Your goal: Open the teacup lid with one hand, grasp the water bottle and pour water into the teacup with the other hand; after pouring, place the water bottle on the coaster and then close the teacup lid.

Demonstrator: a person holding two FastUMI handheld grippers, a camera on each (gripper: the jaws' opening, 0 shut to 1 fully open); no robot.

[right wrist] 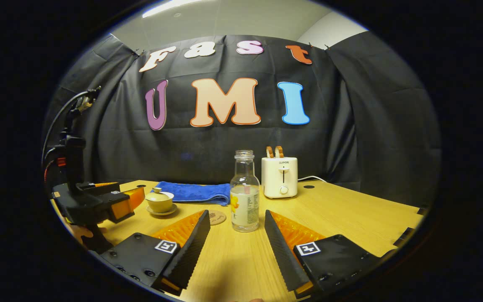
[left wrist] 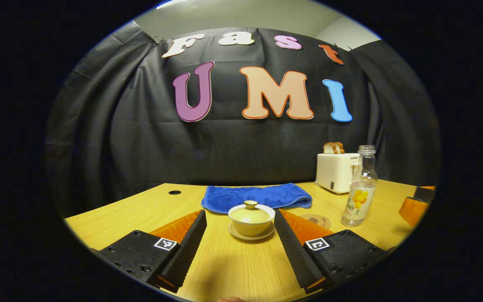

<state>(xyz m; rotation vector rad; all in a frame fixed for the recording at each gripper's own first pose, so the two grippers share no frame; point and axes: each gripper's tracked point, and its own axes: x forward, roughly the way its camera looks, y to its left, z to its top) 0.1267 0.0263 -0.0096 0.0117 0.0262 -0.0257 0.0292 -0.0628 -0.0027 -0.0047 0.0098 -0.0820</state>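
Note:
A pale yellow lidded teacup [left wrist: 251, 218] sits on its saucer in the middle of the wooden table [left wrist: 141, 214]. My left gripper [left wrist: 240, 216] is open just short of it, one finger to each side, touching nothing. To the right stand an uncapped clear water bottle [left wrist: 361, 188], partly full, and a round coaster [left wrist: 316, 220] beside it. In the right gripper view the bottle [right wrist: 245, 197] stands straight ahead of my open right gripper [right wrist: 236, 216], with the coaster [right wrist: 216, 217] at its left. Farther left are the teacup [right wrist: 159, 201] and the left gripper [right wrist: 130, 200].
A folded blue towel [left wrist: 258, 197] lies behind the teacup. A white toaster [left wrist: 336, 172] with bread slices stands at the back right, behind the bottle. Round holes in the tabletop lie near the back edge [left wrist: 175, 192].

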